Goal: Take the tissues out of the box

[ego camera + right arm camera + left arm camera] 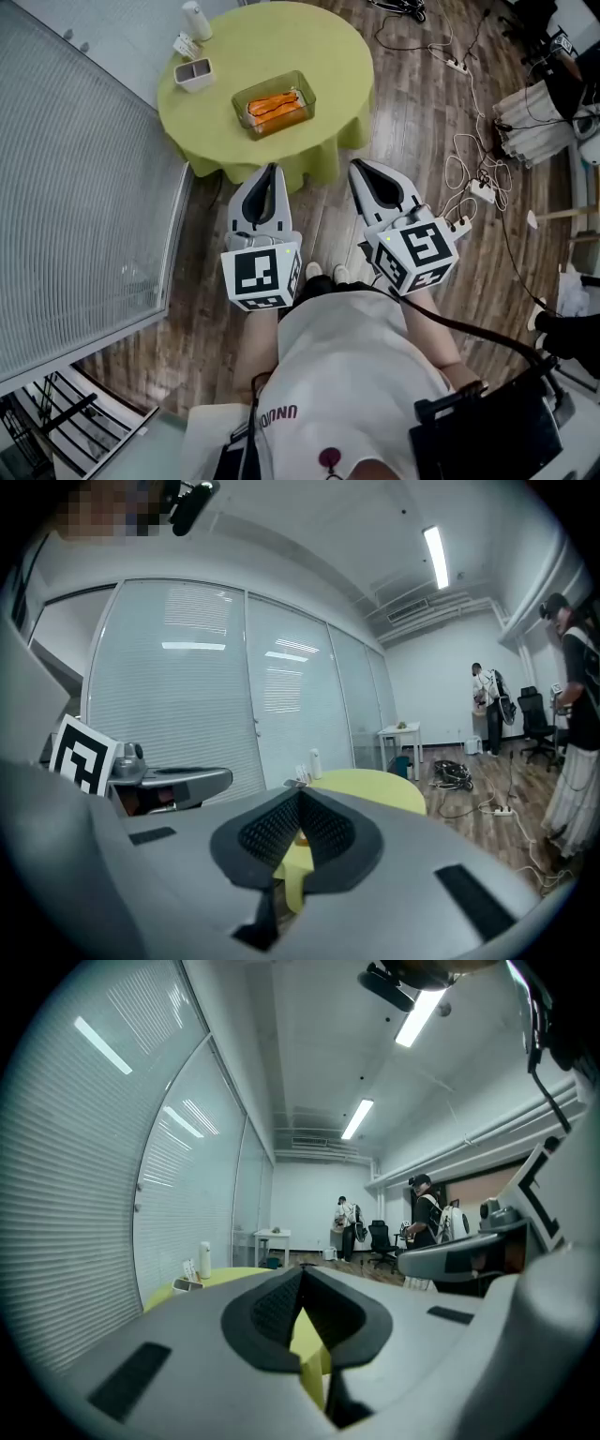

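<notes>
Task not begun: left gripper [273,169] and right gripper [357,165] both empty, jaws closed tip to tip, held short of the round green table [281,37], where the orange tissues [275,109] lie untouched inside the clear box [310,94].

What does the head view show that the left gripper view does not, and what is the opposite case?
Only the head view: the clear box with orange contents on the table, and a power strip with cables on the floor.
Only the left gripper view: ceiling lights, people standing far across the room, and a small white table.
Both: the round green table, the white bottle, the left gripper and the right gripper.
</notes>
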### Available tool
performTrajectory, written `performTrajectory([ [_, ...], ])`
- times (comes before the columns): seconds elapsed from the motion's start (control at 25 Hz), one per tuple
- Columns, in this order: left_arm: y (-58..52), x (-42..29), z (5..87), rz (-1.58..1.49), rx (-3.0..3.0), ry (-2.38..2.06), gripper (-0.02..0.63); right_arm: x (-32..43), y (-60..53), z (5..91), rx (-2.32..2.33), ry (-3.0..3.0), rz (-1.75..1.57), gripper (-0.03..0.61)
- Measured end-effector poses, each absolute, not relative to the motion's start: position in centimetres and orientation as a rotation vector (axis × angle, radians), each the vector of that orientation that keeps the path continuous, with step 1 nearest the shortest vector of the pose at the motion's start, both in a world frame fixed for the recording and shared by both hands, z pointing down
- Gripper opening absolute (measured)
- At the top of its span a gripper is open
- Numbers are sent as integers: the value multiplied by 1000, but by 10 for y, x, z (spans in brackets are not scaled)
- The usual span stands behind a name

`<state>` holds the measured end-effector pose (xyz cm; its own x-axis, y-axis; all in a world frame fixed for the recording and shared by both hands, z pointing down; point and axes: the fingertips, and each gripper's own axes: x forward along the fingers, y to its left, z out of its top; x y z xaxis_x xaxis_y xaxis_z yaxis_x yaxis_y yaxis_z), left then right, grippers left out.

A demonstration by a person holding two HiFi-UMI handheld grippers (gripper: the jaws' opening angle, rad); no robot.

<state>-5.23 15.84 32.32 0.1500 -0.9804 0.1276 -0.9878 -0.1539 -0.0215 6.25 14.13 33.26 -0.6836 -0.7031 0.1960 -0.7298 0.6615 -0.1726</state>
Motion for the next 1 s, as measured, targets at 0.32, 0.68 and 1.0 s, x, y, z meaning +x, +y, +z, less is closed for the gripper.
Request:
performTrajectory([
  [0.32, 161, -60, 323, 168, 2334, -1994, 12, 54, 143, 331, 1195, -2759, 356, 20],
  [0.68, 167, -71, 322, 149, 2340, -1972, 12, 43, 149, 329, 1216, -2748, 344, 20],
  [1.0, 174, -78, 329, 128, 2345, -1949, 12, 42, 155, 325, 1281, -2746, 312, 20],
])
